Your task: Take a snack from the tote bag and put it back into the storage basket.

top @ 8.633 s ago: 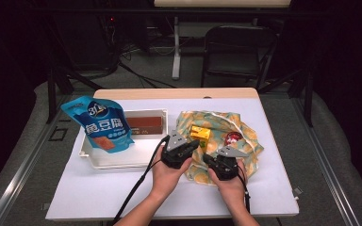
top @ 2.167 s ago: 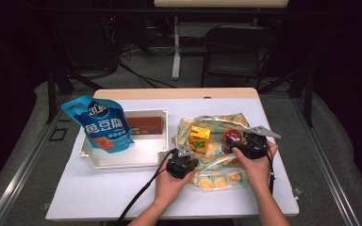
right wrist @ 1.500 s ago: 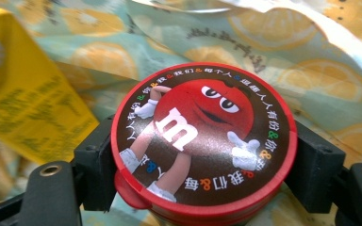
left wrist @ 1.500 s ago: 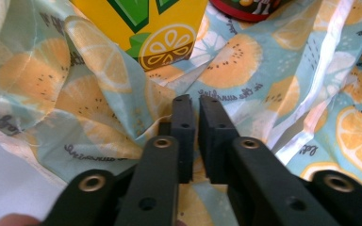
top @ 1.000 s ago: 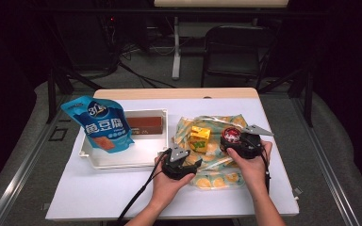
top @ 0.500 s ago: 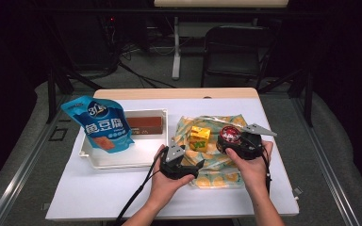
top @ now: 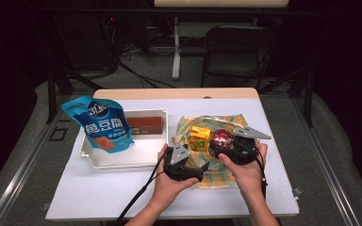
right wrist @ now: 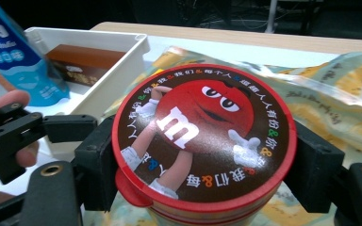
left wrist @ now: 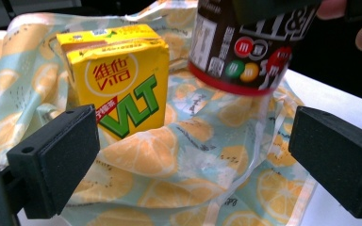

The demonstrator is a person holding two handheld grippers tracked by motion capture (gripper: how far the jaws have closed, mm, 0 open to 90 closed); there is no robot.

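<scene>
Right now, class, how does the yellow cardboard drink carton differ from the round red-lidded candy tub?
The yellow cardboard drink carton is box-shaped; the round red-lidded candy tub is cylindrical. The carton stands free on the lemon-print cloth bag; the tub is clamped in the right hand-held gripper. Both are upright.

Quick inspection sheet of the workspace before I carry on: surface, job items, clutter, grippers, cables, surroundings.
Surface: white table, wooden strip along the far edge.
Job's things: M&M's tub clamped by its sides, raised above the lemon-print bag; yellow VLT carton standing on the bag.
Clutter: white tray holding a blue snack pouch and a brown box.
Grippers: right gripper shut on the tub; left gripper, jaws just opened, wide apart, nothing between them, over the bag's near edge.
Cables: black cable trails from the left gripper to the near table edge.
Surroundings: dark room, black chair beyond the table.
</scene>
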